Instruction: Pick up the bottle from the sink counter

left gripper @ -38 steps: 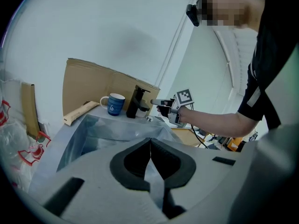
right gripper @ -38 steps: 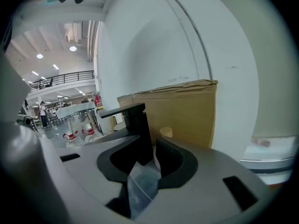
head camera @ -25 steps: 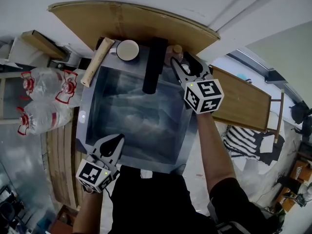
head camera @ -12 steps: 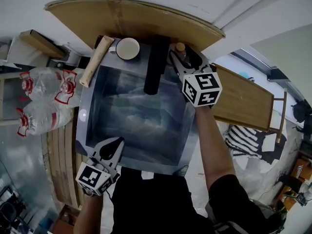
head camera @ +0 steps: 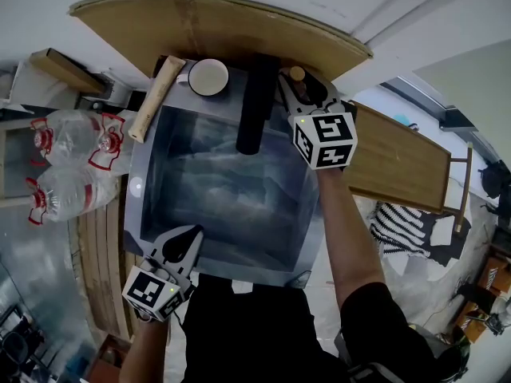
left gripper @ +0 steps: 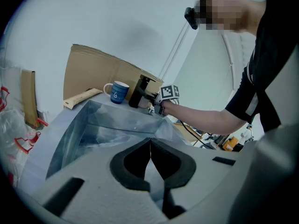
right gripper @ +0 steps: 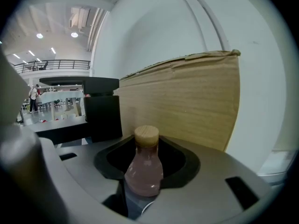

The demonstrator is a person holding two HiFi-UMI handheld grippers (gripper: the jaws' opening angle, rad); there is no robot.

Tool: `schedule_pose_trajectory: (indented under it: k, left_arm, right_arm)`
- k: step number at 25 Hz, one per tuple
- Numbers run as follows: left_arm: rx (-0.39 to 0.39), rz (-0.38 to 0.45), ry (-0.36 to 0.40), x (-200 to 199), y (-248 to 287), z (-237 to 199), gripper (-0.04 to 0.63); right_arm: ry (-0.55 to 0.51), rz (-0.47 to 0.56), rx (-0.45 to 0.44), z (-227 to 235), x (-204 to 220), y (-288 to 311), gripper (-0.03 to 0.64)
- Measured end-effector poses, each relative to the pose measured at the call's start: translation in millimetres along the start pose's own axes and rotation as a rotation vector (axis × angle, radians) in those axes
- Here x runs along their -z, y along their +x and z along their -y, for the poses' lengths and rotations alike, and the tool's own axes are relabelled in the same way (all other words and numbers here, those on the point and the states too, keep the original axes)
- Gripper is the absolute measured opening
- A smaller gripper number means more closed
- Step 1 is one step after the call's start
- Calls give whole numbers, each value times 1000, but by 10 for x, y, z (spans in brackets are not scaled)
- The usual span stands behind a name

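A small bottle [right gripper: 144, 167] of pink liquid with a wooden cap stands on the sink counter's back right corner, in front of a cardboard sheet [right gripper: 187, 101]. In the head view only its cap [head camera: 297, 73] shows. My right gripper [head camera: 302, 88] reaches around it. Its jaws are closing, the bottle stands between them, and the dark pads [right gripper: 180, 169] touch its sides. My left gripper [head camera: 185, 242] hangs over the sink's near edge. In the left gripper view that gripper [left gripper: 150, 149] is shut with nothing in it.
The steel sink basin [head camera: 160, 206] fills the middle. Along its back rim stand a blue mug [head camera: 207, 78], a black faucet block [head camera: 255, 102] and a wooden stick [head camera: 158, 98]. Large plastic water bottles [head camera: 72, 138] lie at the left. A wooden board [head camera: 399, 166] lies at the right.
My right gripper has moved forward around the bottle at the back right corner. The left gripper has stayed at the near edge.
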State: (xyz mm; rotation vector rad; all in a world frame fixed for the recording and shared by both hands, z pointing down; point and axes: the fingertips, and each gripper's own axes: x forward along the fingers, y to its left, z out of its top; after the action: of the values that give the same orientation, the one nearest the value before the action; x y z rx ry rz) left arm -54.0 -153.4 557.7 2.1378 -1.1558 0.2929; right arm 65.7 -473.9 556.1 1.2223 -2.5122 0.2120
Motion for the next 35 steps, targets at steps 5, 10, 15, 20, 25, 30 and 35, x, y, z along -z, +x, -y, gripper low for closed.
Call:
schedule_pose_trajectory:
  k: [5, 10, 15, 20, 25, 30, 35]
  left_arm:
    - [-3, -8, 3, 14, -30, -19, 20]
    - [-7, -4, 24, 14, -53, -46, 20]
    - [0, -7, 18, -44, -51, -6, 20]
    - [5, 9, 40, -92, -75, -1, 20]
    - [17, 38, 62, -226, -101, 39, 20]
    - [31, 61, 86, -359, -158, 105, 20]
    - [52, 74, 101, -470, -226, 212, 20]
  right_arm:
    - [-1, 27, 4, 2, -12, -5, 146]
    - [4, 30, 5, 1, -11, -10, 143]
    - [12, 29, -2, 2, -26, -31, 143]
    - [12, 38, 1, -1, -121, -121, 143]
    - [12, 46, 1, -29, -243, -269, 141]
    - [18, 60, -7, -50, -417, -499, 141]
    - [17, 77, -5, -53, -612, -761, 143]
